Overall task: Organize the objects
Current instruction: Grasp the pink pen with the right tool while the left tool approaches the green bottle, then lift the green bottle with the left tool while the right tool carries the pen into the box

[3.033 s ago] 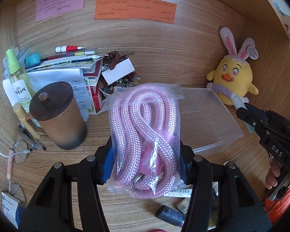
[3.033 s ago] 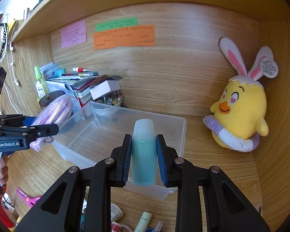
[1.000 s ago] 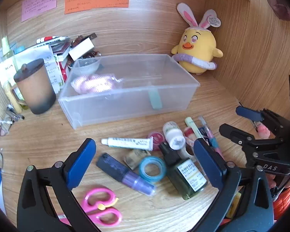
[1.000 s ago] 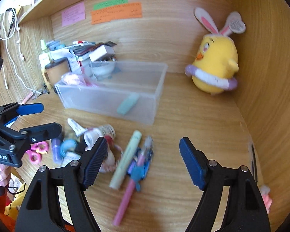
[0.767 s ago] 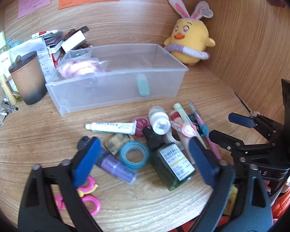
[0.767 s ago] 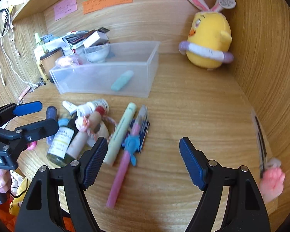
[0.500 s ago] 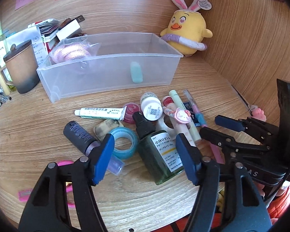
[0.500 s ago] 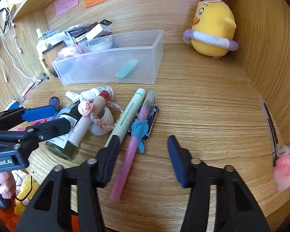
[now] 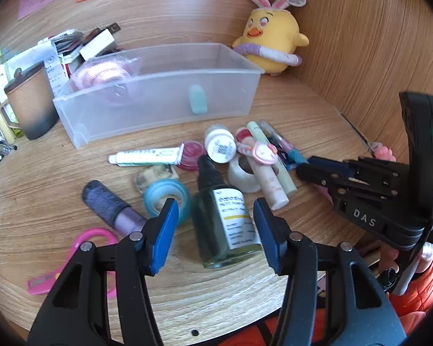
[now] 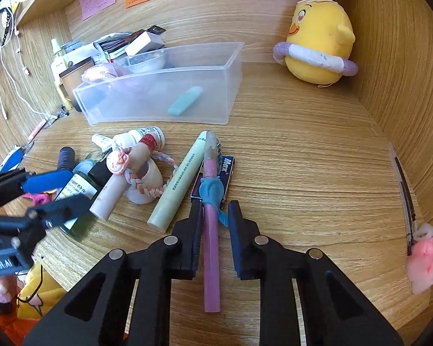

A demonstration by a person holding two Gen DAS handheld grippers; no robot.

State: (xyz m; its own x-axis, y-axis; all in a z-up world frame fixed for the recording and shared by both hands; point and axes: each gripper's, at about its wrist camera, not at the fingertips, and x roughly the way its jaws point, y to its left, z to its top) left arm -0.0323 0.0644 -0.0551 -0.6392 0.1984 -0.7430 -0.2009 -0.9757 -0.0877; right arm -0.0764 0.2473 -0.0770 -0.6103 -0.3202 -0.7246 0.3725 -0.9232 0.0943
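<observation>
Small toiletries and pens lie in a pile in front of a clear plastic bin. Inside the bin are a bagged pink rope and a teal bottle. My left gripper straddles a dark green bottle with a white label. Its jaws are closing, with a gap still showing on the left side. My right gripper is closing around a pink pen with a blue figure on it. The left pad is against the pen and the right pad stands just clear of it.
Around the bottle lie a blue tape roll, a purple tube, pink scissors and a white tube. A pale green stick lies beside the pen. A yellow plush chick sits in the corner and a brown cup stands left of the bin.
The rope bag and teal bottle, held three seconds ago, now lie in the bin. Both grippers have dropped toward the pile and narrowed, the left around the green bottle, the right around the pink pen.
</observation>
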